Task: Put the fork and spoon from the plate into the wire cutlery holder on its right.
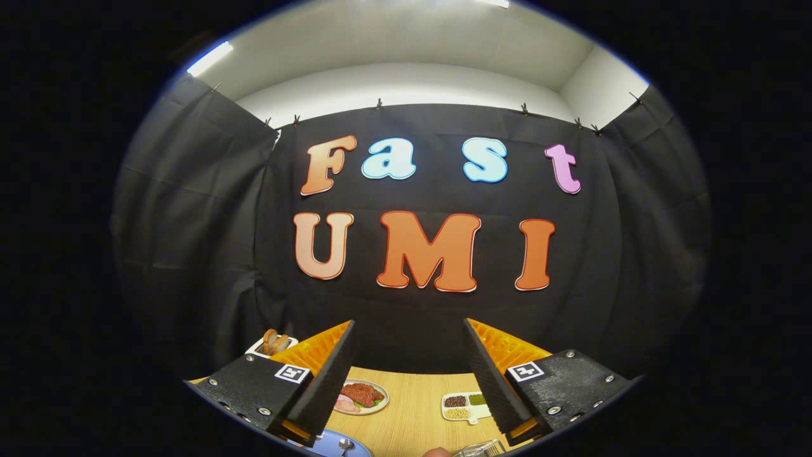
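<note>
Evidently poised for a reach, the hand-held gripper [409,374] hangs high with fingers spread, empty. Below, the spoon [346,445] lies on the blue plate [330,443]; the wire cutlery holder [485,449] waits right.

On the table: 1 blue plate [330,442], 3 food dishes, 1 wire holder [482,449], 2 fingers spread apart.

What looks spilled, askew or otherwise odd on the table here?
Nothing stands out. The meat plate and the divided grain dish sit flat on the table, contents inside. The claw is open, holding nothing.
</note>
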